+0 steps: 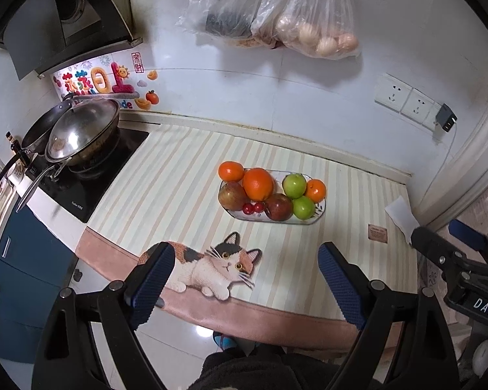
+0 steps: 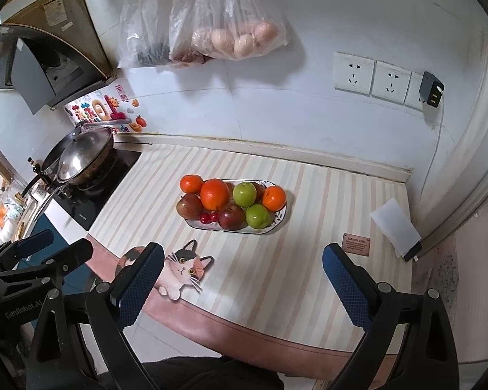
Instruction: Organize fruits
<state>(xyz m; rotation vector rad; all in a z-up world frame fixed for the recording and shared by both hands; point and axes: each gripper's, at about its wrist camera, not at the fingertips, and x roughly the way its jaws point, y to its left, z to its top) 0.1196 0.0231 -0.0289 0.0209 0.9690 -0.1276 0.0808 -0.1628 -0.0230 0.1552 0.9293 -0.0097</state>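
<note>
Grippers, left (image 1: pixel 245 287) and right (image 2: pixel 242 287), tilt downward, jaws wide, empty.

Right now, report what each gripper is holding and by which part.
Nothing is held. The left gripper and right gripper are both open and empty; all the fruit sits in the plate.

Glossy ceramic plate (image 2: pixel 278 224), striped cloth mat (image 2: pixel 309 260), shiny metal wok (image 1: pixel 81 133)

Both grippers are hanging side by side, tilting downward, 2 blue-padded fingers each. Left gripper (image 1: pixel 245 279) is gaping wide, holding nothing. Right gripper (image 2: pixel 244 279) is looking equally spread, empty too, I think.
</note>
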